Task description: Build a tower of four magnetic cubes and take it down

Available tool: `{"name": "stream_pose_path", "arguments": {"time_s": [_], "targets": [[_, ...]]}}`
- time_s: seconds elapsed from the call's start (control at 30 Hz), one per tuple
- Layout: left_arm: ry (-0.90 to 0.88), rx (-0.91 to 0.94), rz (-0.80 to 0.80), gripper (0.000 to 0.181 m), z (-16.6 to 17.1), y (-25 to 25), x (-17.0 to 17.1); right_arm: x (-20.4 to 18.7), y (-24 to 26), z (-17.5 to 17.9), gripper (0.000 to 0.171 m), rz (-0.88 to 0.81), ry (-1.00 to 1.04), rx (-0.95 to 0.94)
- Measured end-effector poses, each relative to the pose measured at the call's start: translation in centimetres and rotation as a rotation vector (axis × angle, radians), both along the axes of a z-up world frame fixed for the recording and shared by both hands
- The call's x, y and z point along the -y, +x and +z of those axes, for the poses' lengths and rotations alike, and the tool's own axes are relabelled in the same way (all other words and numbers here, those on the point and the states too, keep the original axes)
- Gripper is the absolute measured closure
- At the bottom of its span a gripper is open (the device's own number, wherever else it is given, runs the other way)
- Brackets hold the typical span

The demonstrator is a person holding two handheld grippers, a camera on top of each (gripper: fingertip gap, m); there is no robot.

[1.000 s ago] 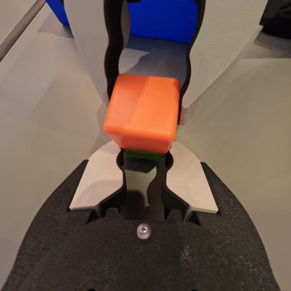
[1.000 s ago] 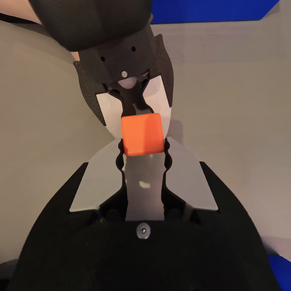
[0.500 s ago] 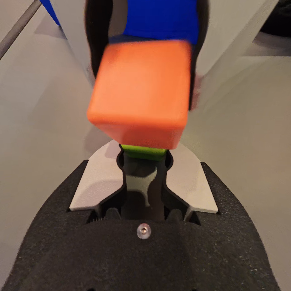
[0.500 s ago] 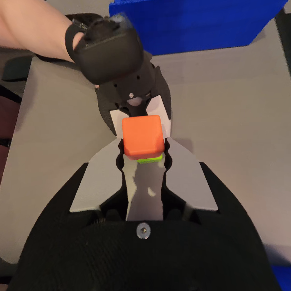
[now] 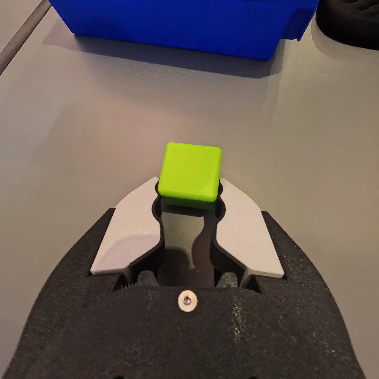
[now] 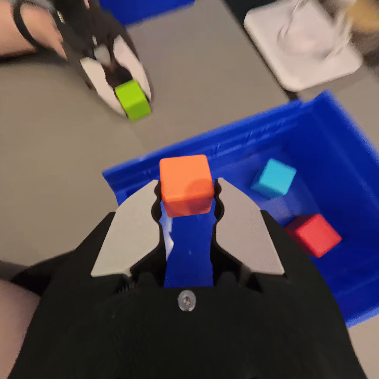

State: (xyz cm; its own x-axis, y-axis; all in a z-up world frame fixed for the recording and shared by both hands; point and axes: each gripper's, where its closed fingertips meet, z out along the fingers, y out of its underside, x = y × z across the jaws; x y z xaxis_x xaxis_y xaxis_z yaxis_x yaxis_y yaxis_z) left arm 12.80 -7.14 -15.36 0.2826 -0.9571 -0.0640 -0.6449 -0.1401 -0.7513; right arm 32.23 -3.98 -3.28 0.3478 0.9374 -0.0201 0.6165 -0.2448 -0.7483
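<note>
A plain grey table (image 5: 102, 123) carries a blue bin (image 6: 338, 143) near its far edge; no writing shows on anything. The left tongs (image 5: 189, 184) hold a green cube (image 5: 189, 174) square between their tips, low over the table's open middle. The right tongs (image 6: 186, 184) grip an orange cube (image 6: 185, 184), one corner tilted toward the camera, above the bin's near wall. Inside the bin lie a light blue cube (image 6: 273, 177) and a red cube (image 6: 313, 234), apart.

No text, label, brand, number or sign can be read anywhere in either of the two views.
</note>
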Motion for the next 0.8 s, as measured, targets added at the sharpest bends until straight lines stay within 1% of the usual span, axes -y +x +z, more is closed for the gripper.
{"name": "stream_pose_path", "arguments": {"time_s": [0.1,0.17,0.23,0.33,0.43,0.53,0.63,0.73,0.8], "targets": [[-0.001,0.000,-0.002,0.131,0.0,0.0,0.0,-0.1,0.5,-5.0,0.120,0.044,-0.090,0.120],[0.002,0.000,0.000,0.131,0.0,0.0,0.0,-0.4,-0.1,-6.9,0.120,0.073,-0.119,0.149],[0.002,0.000,0.002,0.131,0.0,0.0,0.0,-1.0,-0.3,-8.2,0.120,0.065,-0.139,0.168],[0.002,0.000,0.000,0.131,0.0,0.0,0.0,-0.2,0.0,-9.8,0.120,0.081,-0.206,0.221],[0.001,0.000,0.000,0.131,0.0,0.0,0.0,-0.5,0.4,-10.1,0.118,0.025,-0.233,0.228],[0.007,-0.002,0.001,0.131,0.0,0.0,0.0,-0.7,0.9,-9.2,0.115,-0.021,-0.245,0.176],[0.005,-0.003,0.003,0.131,0.0,0.0,0.1,-1.1,0.9,-6.7,0.114,-0.039,-0.185,0.095],[0.027,0.034,0.023,0.131,1.0,0.2,-0.3,-2.7,0.6,-2.4,0.115,-0.114,-0.041,0.013],[0.062,0.105,0.054,0.131,3.2,0.5,-0.6,-2.7,-1.1,1.5,0.116,-0.126,-0.014,-0.116]]}}
